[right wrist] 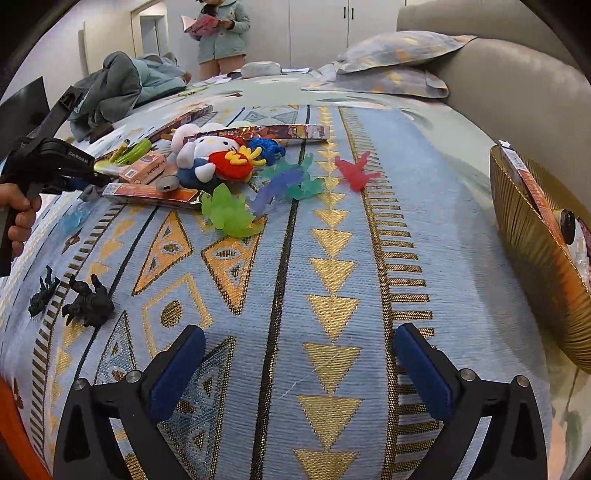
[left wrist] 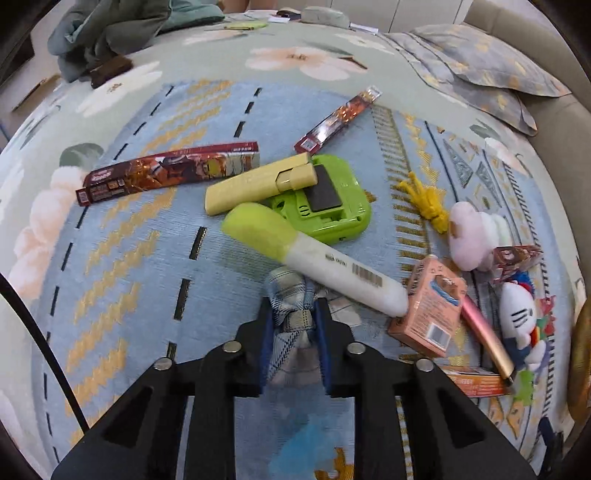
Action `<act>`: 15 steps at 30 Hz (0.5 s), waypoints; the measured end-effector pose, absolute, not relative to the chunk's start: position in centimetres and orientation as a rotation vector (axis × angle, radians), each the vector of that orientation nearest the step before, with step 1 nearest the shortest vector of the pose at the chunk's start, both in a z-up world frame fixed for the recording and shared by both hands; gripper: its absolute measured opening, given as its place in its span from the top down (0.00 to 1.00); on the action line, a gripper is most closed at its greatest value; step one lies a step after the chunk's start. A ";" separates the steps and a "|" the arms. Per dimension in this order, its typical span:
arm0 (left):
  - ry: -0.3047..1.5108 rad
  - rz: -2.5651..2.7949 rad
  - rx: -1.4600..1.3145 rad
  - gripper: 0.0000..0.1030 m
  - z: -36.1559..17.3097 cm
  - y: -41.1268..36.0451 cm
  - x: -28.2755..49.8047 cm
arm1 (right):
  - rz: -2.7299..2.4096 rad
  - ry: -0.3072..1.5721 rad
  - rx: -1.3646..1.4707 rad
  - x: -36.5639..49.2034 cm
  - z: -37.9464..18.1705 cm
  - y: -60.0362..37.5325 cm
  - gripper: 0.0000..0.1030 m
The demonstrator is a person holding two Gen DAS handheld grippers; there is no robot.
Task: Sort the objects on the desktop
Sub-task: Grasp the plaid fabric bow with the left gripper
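Note:
My left gripper is shut on a bunched blue-and-white plaid cloth that lies on the patterned blue-and-gold bedspread. Just beyond the cloth lies a white and yellow-green plush tube, touching it. Behind the tube are a green plastic device and a pale yellow case. My right gripper stands wide open over bare bedspread with nothing between its fingers. Ahead of it lie translucent toy figures: green, teal and red.
A pink box, a pink pen and a cat plush crowd the pile. Two black figures sit at the left. A gold pleated basket holding a box stands at the right. A person stands beyond the bed.

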State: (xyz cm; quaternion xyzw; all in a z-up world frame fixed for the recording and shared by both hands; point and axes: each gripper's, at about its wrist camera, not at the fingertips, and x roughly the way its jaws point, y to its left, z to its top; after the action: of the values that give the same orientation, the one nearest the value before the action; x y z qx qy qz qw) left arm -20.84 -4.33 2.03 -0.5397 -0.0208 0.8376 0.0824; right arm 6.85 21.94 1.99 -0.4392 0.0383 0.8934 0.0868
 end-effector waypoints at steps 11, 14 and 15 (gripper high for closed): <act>-0.367 2.459 -1.368 0.84 12.1 -5.6 -13.4 | 2.758 0.235 -1.389 4.3 5.0 20.4 0.01; -0.474 2.405 -1.312 0.84 11.6 -6.6 -13.0 | 2.833 0.276 -1.447 2.7 5.9 17.9 0.02; -0.493 2.394 -1.302 0.83 11.5 -6.7 -13.1 | 2.844 0.305 -1.473 2.4 5.8 16.9 0.03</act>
State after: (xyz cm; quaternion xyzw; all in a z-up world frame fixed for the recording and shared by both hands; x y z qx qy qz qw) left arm -13.14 -6.74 11.51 -0.4621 -0.1749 0.8496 0.1848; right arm 2.37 16.90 5.77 -0.4577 0.0946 0.8833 -0.0378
